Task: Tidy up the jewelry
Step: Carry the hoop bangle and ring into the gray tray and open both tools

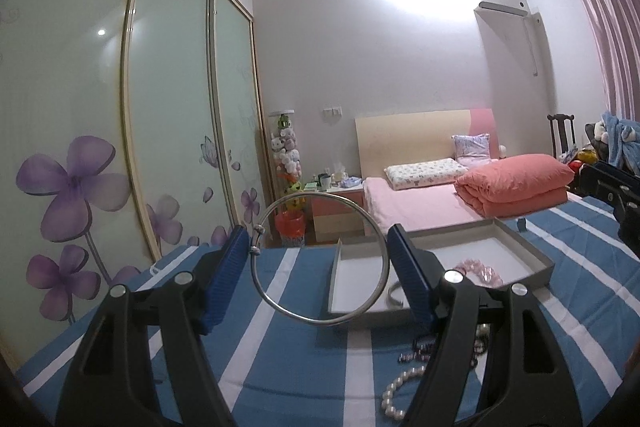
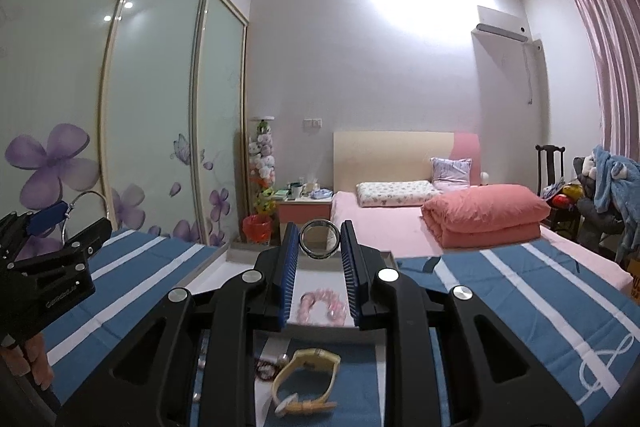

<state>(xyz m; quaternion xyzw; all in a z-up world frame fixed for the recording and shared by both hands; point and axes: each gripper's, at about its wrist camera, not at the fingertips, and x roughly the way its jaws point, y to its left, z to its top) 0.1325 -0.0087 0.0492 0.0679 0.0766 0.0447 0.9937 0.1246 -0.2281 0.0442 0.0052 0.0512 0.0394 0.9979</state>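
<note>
My left gripper (image 1: 320, 259) is shut on a large thin silver bangle (image 1: 384, 247), held above the striped bedspread in front of an open grey tray (image 1: 536, 251). The tray holds a pink bead bracelet (image 1: 482, 269) and a silver bangle (image 1: 394, 293). My right gripper (image 2: 320, 245) is shut on a smaller dark-rimmed bangle (image 2: 320, 255) above the same tray (image 2: 212, 273), where the pink bead bracelet (image 2: 324, 303) lies. The left gripper (image 2: 52, 223) shows at the left of the right wrist view.
A pearl strand (image 1: 400, 387) and dark beads (image 1: 420, 351) lie on the blue-white bedspread (image 1: 300, 367). A yellow watch (image 2: 308, 379) lies below my right gripper. A folded pink quilt (image 2: 484, 219), pillows, wardrobe doors (image 1: 100, 107) and a nightstand stand beyond.
</note>
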